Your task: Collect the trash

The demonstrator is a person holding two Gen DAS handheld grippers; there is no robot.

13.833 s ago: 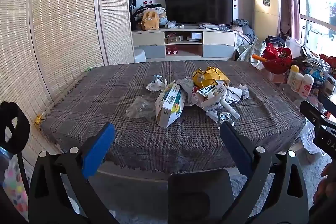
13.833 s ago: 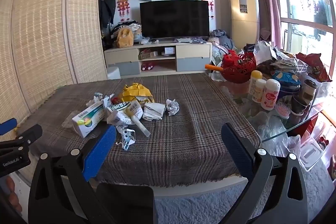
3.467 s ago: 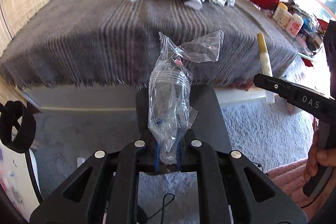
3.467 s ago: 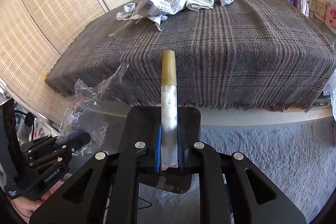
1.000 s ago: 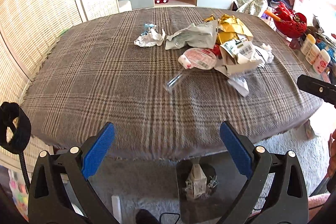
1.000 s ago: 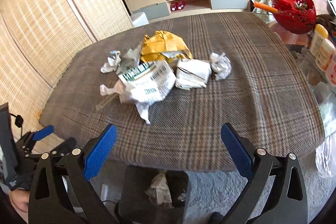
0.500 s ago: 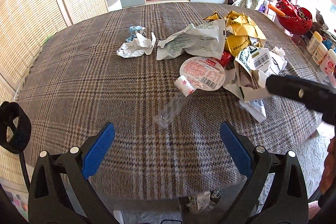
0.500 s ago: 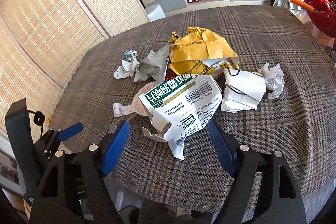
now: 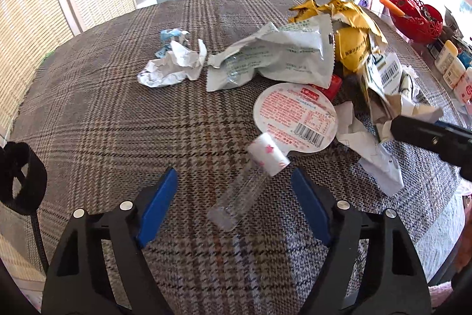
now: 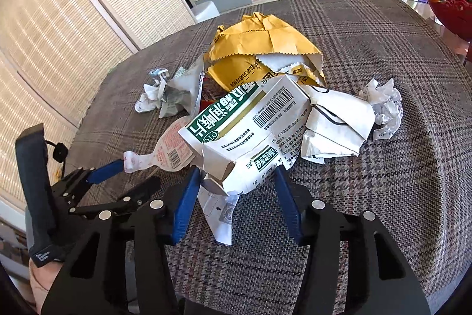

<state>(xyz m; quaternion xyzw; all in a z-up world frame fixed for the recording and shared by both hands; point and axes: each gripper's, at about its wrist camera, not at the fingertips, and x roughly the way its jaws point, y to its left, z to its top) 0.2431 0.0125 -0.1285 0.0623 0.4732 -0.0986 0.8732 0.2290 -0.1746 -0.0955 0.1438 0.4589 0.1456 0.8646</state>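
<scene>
Clear plastic is what the left gripper [image 9: 233, 200] is after: a small transparent tube with a white star-printed cap [image 9: 249, 182] lies on the brown plaid tablecloth [image 9: 118, 114], slanting from 7 toward 1 o'clock between the closing blue pads [image 9: 156, 205], which do not yet touch it. A good pinch would land on the tube's bare middle, across its axis, low enough that it cannot roll away. The right gripper [image 10: 233, 202] is closing too, its pads either side of the near corner of a crumpled white and green medicine carton [image 10: 247, 135] at 12 o'clock; contact looks not yet made. Squeezing the folded corner rather than a loose flap should hold better. Both grippers slant steeply down at the table, the left one at 9 o'clock in the right view.
</scene>
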